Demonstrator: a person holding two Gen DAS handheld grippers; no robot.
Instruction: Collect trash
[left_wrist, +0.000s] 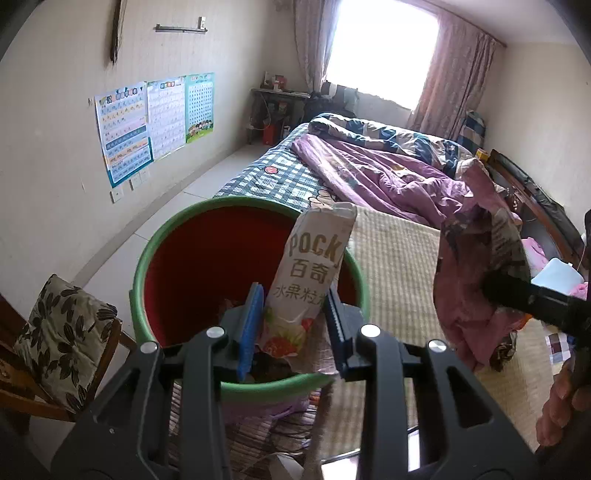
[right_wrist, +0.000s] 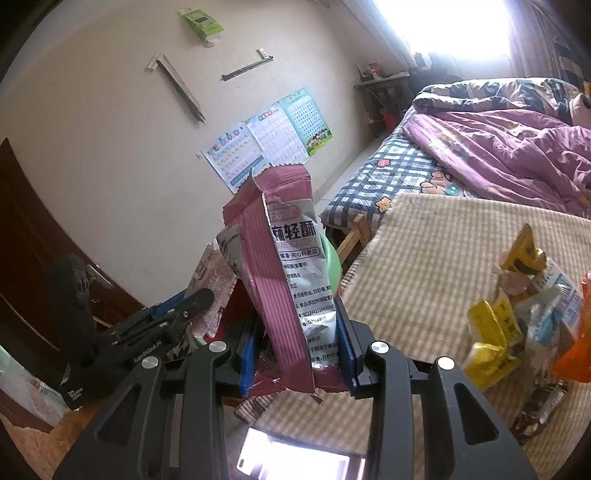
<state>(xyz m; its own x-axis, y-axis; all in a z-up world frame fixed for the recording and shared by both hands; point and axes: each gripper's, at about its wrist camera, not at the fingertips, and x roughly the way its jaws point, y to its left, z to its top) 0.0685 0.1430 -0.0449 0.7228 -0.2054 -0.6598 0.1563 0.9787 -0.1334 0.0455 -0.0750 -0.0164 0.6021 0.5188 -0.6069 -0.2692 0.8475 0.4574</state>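
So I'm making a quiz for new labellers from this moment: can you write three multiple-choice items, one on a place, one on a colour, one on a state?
1. Where do the leftover wrappers lie?
A. on the woven straw mat
B. on the cushioned chair
C. on the desk

2. What colour is the bin's rim?
A. blue
B. green
C. yellow

3. What is the left gripper doing?
A. open and empty
B. clamped on the bin
C. shut on a wrapper

A: the pile of yellow and clear wrappers sits on the woven straw mat.
B: the round plastic bin has a green rim and red inside.
C: the left gripper has its fingers pressed on the white Pocky wrapper.
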